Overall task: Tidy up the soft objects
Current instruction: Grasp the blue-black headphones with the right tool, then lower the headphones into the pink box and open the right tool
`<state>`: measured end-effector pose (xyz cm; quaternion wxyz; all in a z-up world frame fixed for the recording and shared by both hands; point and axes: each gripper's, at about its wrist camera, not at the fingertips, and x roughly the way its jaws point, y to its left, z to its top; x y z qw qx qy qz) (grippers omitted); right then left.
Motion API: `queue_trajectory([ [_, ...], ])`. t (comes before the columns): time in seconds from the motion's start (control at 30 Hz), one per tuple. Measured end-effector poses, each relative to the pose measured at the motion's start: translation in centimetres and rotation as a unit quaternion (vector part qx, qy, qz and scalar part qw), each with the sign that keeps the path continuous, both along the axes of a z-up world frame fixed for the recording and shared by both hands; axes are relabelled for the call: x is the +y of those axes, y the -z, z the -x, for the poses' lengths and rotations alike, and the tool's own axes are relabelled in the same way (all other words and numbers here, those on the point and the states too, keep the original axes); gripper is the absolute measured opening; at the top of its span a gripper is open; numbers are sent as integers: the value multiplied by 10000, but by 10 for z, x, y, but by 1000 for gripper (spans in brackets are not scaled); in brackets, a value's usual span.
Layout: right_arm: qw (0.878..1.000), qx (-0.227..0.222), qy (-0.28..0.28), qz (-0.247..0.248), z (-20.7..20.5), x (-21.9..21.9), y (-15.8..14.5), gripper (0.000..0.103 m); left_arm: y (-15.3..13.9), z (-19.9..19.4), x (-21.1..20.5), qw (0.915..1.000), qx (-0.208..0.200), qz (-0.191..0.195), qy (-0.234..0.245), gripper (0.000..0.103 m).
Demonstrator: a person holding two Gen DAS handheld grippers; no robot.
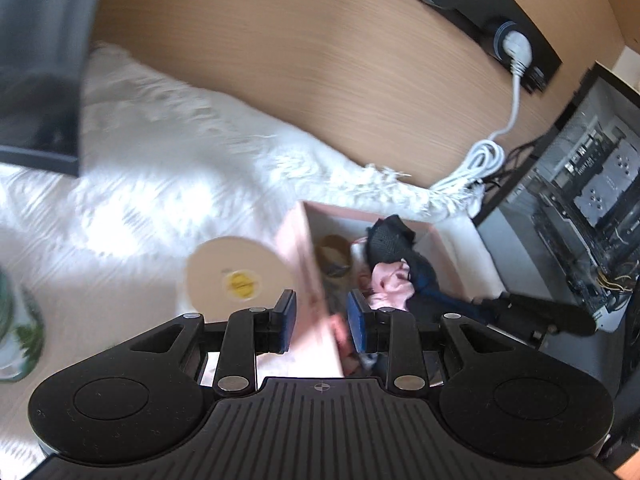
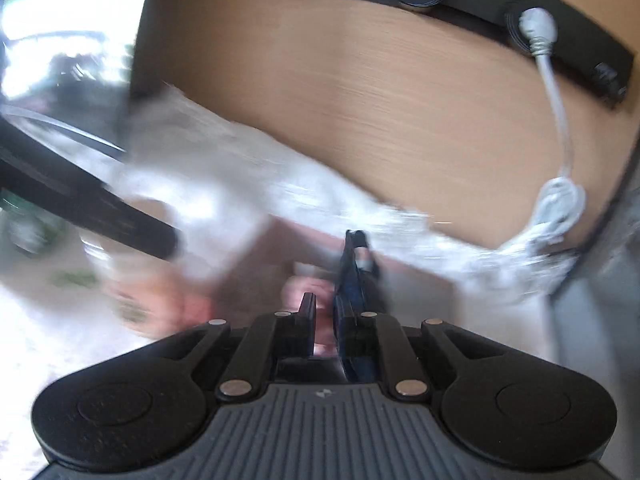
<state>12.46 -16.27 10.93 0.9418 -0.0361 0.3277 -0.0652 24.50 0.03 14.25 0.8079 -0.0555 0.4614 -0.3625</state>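
We straddle the pink box (image 1: 310,280) wall with our left gripper (image 1: 320,322) — jaws apart, steadying it; our right gripper (image 2: 325,322) pinches dark cloth (image 2: 354,268) at twelve o'clock.

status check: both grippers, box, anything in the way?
Left gripper astride pink box wall, jaws apart. Right gripper shut on dark garment, over box. Clothes piled inside; round disc beside box.
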Motion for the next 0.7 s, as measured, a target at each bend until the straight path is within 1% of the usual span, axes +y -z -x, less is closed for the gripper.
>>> queue_trajectory([
  [0.07, 9994, 139, -168, -270, -4, 10, 4, 10, 1, 0, 13, 9999, 43, 25, -100, 31],
  [0.13, 9981, 356, -151, -481, -12, 15, 14, 10, 1, 0, 26, 9998, 59, 63, -167, 31],
  [0.23, 9943, 632, 104, -853, -25, 9, 30, 8, 1, 3, 45, 9997, 25, 50, -235, 31],
  [0.27, 9926, 683, 218, -979, -26, 4, 36, 6, 1, 5, 52, 9997, -3, 30, -250, 31],
  [0.33, 9914, 663, 379, -1063, -26, -2, 37, 5, 4, 8, 64, 9995, -59, -21, -305, 31],
  [0.4, 9908, 609, 486, -1103, -20, -6, 34, 6, 9, 10, 78, 9992, -12, -68, -393, 31],
  [0.43, 9902, 587, 502, -1163, -17, -7, 32, 8, 11, 11, 83, 9990, 30, -71, -441, 31],
  [0.47, 9896, 561, 493, -1228, -12, -8, 30, 11, 12, 12, 89, 9988, 56, -61, -476, 31],
  [0.53, 9900, 445, 442, -1263, -2, -6, 21, 21, 13, 15, 99, 9986, 53, -29, -530, 31],
  [0.57, 9906, 341, 393, -1262, 4, -4, 14, 22, 13, 17, 103, 9985, 43, -24, -547, 31],
  [0.63, 9928, 74, 344, -1148, 14, -1, 0, 25, 14, 21, 107, 9985, 3, -50, -554, 31],
  [0.7, 9949, -228, 417, -884, 13, -1, -12, 26, 16, 24, 107, 9986, 2, -101, -529, 31],
])
